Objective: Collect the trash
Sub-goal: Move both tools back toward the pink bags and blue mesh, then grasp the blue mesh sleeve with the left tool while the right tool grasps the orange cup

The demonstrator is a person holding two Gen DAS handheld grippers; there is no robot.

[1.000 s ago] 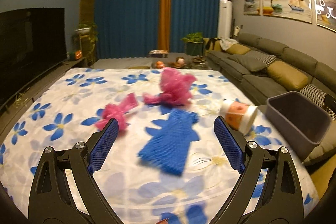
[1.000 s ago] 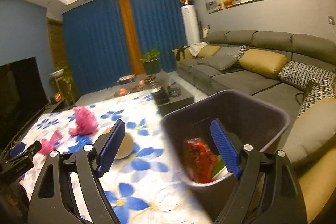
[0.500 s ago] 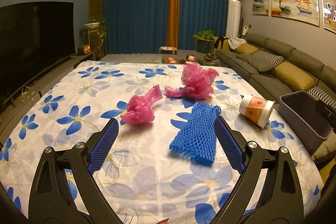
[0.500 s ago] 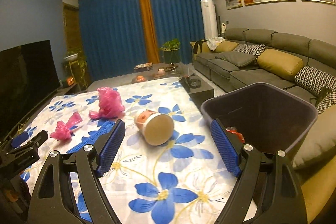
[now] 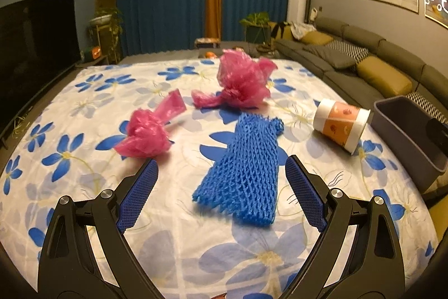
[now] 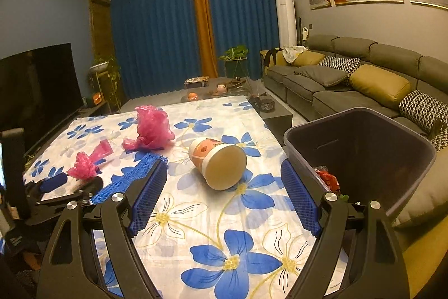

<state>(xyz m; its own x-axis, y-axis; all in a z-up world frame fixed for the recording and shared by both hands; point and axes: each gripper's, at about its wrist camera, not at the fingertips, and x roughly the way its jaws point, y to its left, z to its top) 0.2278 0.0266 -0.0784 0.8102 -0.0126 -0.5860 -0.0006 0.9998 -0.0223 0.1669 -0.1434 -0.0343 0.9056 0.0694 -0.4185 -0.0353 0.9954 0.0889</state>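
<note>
- The left gripper (image 5: 221, 188) hovered low over a table covered by a white tablecloth (image 5: 84, 108) printed with blue flowers. Its two blue-padded fingers (image 5: 137, 195) were spread wide apart and held nothing.
- A blue foam net sleeve (image 5: 243, 167) lay flat on the cloth between and just beyond those fingers, touching neither pad.
- Beyond the left finger sat a small crumpled pink plastic bag (image 5: 147, 131). A larger crumpled pink plastic bag (image 5: 240, 83) lay farther back, near the middle of the table.
- To the right of the net sleeve, a paper cup (image 5: 340, 125) with an orange printed band lay on its side, close to the table's right edge.
- A dark grey trash bin (image 5: 411, 139) stood just off that right edge, beside an olive-grey sofa (image 5: 364, 69).
- The right gripper (image 6: 224, 188) also hung above the table, its fingers (image 6: 148, 195) wide apart and empty.
- From the right wrist view, the cup (image 6: 221, 161) lay ahead between the fingers, its open mouth turned towards the camera, apart from both pads.
- The bin (image 6: 364, 142) sat to the right of the right finger, and red and green scraps (image 6: 327, 181) showed inside it.
- The left gripper's black frame (image 6: 56, 192) showed at the far left, near the net sleeve (image 6: 131, 175) and the small pink bag (image 6: 86, 161); the large pink bag (image 6: 154, 128) sat behind them.
- Dark blue curtains (image 6: 159, 41) closed the far wall.
</note>
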